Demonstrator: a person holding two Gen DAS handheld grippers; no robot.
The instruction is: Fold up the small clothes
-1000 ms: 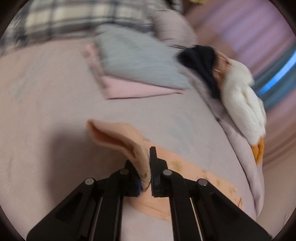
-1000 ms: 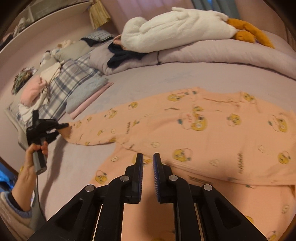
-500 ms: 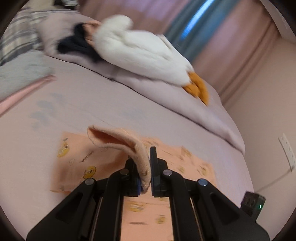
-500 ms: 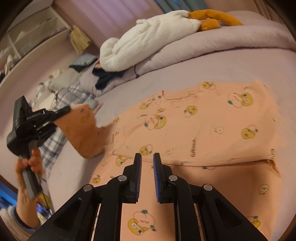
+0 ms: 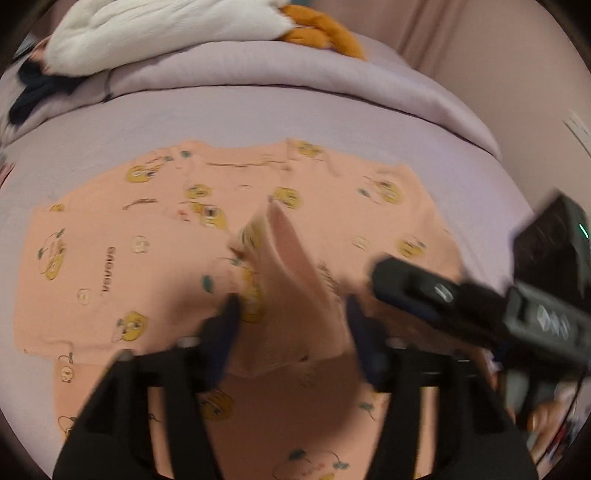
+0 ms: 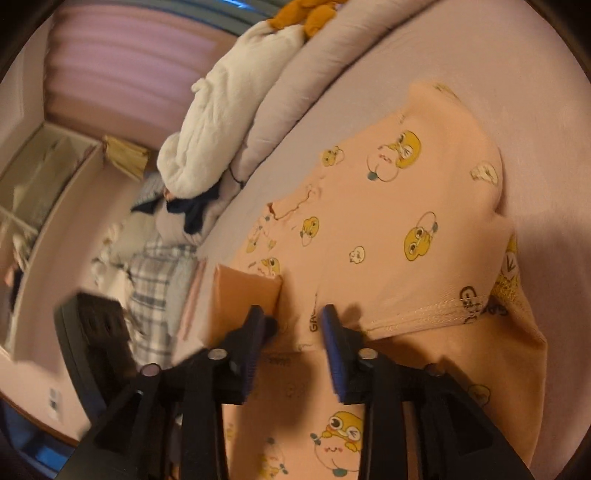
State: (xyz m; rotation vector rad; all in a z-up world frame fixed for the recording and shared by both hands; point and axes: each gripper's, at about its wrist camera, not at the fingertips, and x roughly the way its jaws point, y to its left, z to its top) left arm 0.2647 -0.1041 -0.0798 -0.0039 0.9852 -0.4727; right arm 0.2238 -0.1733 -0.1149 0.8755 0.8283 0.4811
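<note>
With both jaw sets apart, our left gripper point(image 5: 291, 314) releases the sleeve point(image 5: 291, 258) onto the shirt point(image 5: 147, 236) mid-bed point(image 5: 258, 107), right gripper point(image 6: 293, 325) over its hem; remaining folds, we judge, are outstanding.

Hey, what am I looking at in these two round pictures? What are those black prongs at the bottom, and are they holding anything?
There is no robot here. A person holds a black two-finger clamp in each hand, and each clamp carries a wide-angle camera that looks along its fingers. One picture comes from the left gripper, the other from the right gripper.

On the lilac bed sheet lies a peach pyjama top with yellow cartoon prints. Its sleeve is folded across the body and sits between the left gripper's fingers. Both grippers are open, so neither is clamping anything.

At the back, a white plush toy with orange feet rests on a rolled lilac duvet.
</note>
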